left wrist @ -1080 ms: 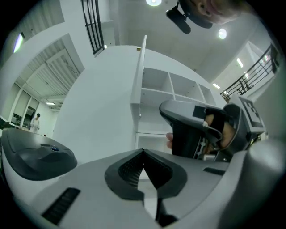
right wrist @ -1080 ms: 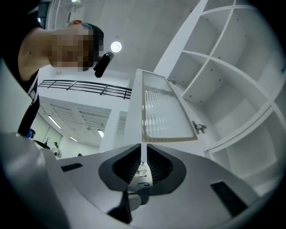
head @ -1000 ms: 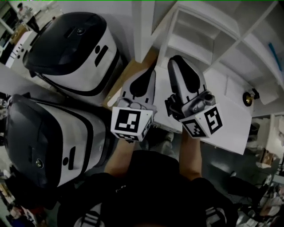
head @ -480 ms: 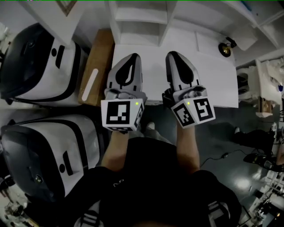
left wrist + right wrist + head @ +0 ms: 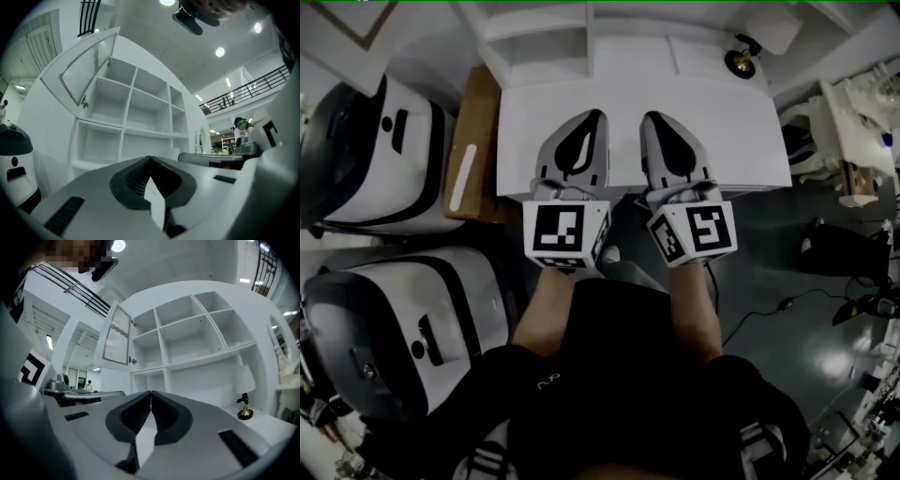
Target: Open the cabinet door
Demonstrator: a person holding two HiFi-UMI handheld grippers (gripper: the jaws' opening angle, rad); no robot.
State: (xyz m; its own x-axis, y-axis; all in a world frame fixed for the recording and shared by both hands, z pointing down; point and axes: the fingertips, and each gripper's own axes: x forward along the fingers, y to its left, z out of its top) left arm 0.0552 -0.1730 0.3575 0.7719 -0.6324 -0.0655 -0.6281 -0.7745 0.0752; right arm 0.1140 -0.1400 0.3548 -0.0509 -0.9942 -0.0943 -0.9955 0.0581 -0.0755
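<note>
The white cabinet is a wall of open shelf boxes above a white desk. Its slatted door hangs swung out at the upper left, with a small knob on its lower edge; the right gripper view shows this door too. Both grippers hover side by side over the desk, pointing level at the shelves and well short of them. My left gripper is shut and empty. My right gripper has its jaws closing, tips together, nothing between them.
Two big white-and-black machines stand at the left, beside a wooden board against the desk's left side. A small brass-footed lamp sits at the desk's back right. A white rack stands to the right.
Both grippers swung from the upper right of the shelf corner to straight in front of the desk and came down side by side. The desk now lies square ahead.
</note>
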